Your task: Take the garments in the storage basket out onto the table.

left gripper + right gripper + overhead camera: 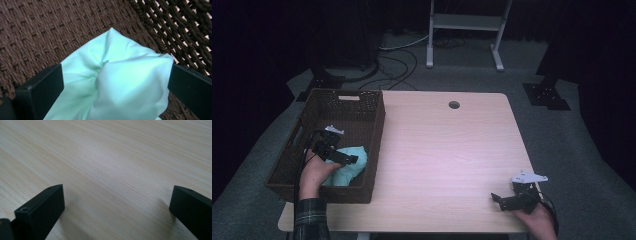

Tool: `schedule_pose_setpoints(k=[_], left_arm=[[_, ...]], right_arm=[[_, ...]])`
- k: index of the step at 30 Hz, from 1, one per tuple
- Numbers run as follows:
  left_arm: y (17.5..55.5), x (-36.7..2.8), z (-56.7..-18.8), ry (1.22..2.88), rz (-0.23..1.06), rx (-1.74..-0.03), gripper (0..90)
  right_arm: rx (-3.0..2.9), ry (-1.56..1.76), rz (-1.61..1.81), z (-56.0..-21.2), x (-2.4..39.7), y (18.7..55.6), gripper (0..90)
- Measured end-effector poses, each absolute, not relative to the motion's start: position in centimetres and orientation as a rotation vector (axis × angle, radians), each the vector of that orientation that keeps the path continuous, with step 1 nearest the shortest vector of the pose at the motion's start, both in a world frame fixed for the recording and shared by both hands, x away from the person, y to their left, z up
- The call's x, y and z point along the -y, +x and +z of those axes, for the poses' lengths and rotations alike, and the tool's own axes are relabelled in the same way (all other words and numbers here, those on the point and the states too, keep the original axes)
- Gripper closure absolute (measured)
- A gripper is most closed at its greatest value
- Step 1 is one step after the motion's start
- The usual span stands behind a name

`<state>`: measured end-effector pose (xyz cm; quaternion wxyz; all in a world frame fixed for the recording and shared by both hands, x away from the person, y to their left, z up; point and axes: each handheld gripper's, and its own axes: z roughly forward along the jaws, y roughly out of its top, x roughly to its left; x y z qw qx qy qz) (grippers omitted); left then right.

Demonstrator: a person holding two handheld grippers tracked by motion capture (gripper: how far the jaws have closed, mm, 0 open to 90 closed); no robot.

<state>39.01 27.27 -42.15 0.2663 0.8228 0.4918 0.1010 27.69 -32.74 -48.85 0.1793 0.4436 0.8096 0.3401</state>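
A crumpled mint-green cloth (pixel 348 170) lies in the near right corner of a dark brown wicker basket (pixel 312 102) at the table's left side. My left gripper (pixel 346 159) hovers inside the basket right over the cloth. In the left gripper view the cloth (pixel 120 82) bulges between the two wide-apart jaws, which are open and do not pinch it. My right gripper (pixel 504 200) rests low at the table's near right corner, open, with bare wood (pixel 112 170) between its jaws.
The light wooden table (pixel 447 150) has a round cable hole (pixel 454 105) near its far edge. A white metal stand (pixel 464 30) and cables are on the floor beyond. The woven basket wall (pixel 185 30) rises close to the right of the cloth.
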Motion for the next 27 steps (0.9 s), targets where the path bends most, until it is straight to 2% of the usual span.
schedule_pose_setpoints(k=[27], left_arm=[[39.7,-27.2,-44.0,2.306,0.105,-1.445,0.0]], right_arm=[[-2.289,1.252,0.96,-48.9,32.7,27.6,0.0]])
